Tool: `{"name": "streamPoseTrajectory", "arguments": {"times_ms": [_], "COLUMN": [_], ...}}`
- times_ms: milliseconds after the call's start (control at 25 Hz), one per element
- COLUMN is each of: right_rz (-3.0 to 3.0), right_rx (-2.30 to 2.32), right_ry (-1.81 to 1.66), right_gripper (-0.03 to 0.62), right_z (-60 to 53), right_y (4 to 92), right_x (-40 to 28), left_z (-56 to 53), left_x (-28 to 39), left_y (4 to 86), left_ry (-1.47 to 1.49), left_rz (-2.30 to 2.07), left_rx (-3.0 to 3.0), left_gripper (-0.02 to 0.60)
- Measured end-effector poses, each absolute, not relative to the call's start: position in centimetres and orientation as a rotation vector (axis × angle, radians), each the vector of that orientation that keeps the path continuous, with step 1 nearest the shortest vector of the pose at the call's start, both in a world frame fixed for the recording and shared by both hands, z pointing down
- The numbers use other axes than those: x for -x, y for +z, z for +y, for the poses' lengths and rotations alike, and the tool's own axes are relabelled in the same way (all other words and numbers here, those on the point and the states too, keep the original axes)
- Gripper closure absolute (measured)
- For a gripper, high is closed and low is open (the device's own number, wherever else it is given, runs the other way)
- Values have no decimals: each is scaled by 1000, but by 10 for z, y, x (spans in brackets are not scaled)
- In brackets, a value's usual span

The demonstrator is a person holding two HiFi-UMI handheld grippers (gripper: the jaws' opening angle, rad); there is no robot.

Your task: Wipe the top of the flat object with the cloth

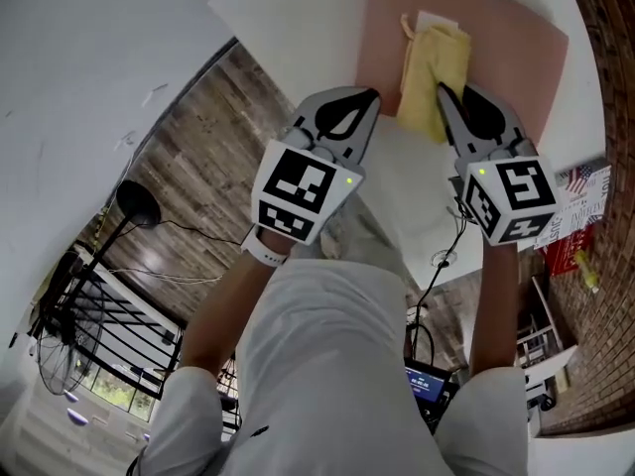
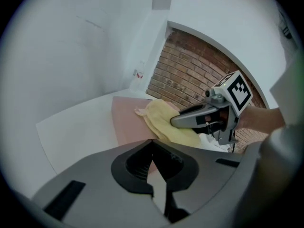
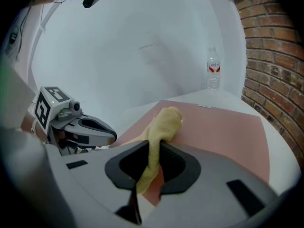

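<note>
Pinching cloth [image 3: 167,121] on pink mat [image 3: 223,132]: right gripper [image 3: 151,148]; left gripper [image 2: 152,145] fingers together

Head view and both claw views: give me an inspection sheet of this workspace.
Surface: white table, partly covered by a pink mat.
Job's things: yellow cloth bunched on the mat.
Clutter: water bottle at the table's far corner; flag-printed item off the table's side.
Claws: right claw shut on the cloth; left claw shut, empty, beside it.
Cables: cable hangs below the table edge.
Surroundings: brick wall, wood floor, floor lamp.
</note>
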State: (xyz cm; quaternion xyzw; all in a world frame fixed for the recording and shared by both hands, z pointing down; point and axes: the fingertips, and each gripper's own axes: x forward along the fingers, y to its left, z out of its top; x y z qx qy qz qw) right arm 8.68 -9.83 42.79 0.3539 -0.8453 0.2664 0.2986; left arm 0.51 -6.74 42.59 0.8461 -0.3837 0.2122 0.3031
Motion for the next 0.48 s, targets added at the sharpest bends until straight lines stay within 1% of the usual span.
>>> {"name": "streamPoseTrajectory", "arguments": {"times_ms": [240, 480], "right_rz": [-2223, -2177], "right_rx": [-978, -1025], "right_ry": [700, 698], "right_gripper": [526, 525], "right_z": [-98, -98], "right_y": [429, 432], "right_x": [-119, -151], "left_z": [-64, -65], "left_x": [-9, -8], "left_y": [443, 446], "left_ry": [683, 718], "left_rz": [-1007, -980], "left_rx": [-2234, -2201], "left_gripper": [565, 565]}}
